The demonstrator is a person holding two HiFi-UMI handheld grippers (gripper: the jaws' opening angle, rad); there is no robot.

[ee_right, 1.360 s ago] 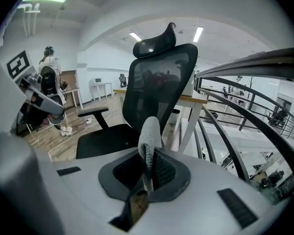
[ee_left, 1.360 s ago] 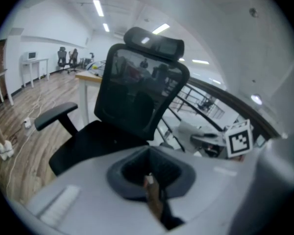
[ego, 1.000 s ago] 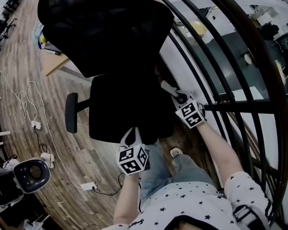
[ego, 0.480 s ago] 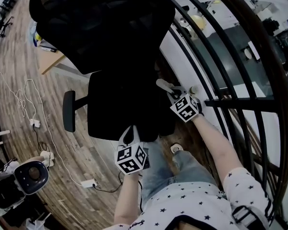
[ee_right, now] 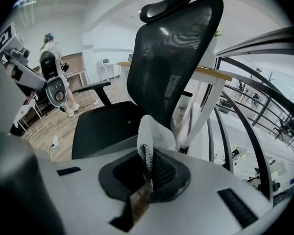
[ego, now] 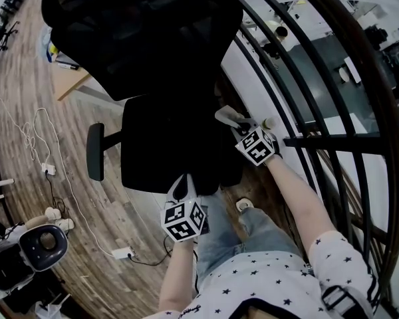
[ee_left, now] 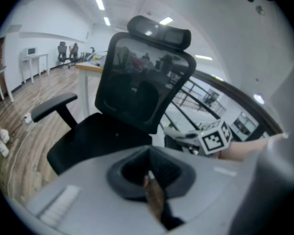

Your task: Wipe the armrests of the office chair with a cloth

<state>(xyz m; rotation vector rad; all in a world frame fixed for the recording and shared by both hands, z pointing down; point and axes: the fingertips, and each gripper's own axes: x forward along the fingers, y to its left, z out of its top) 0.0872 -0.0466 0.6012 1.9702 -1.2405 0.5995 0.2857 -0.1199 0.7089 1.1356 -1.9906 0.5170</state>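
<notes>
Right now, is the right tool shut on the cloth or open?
Shut on it. In the right gripper view the right tool has its jaws pressed together, with the white cloth pinched between them and sticking up.

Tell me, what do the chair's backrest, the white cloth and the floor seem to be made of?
Backrest: black woven mesh, matte; a fine grid shows, and shapes behind it are visible through it.
Cloth: soft white textile, perhaps microfibre or terry; its surface looks nubbly and it folds limply.
Floor: wood or wood-look planks, grey-brown, with board seams and streaky grain.
</notes>
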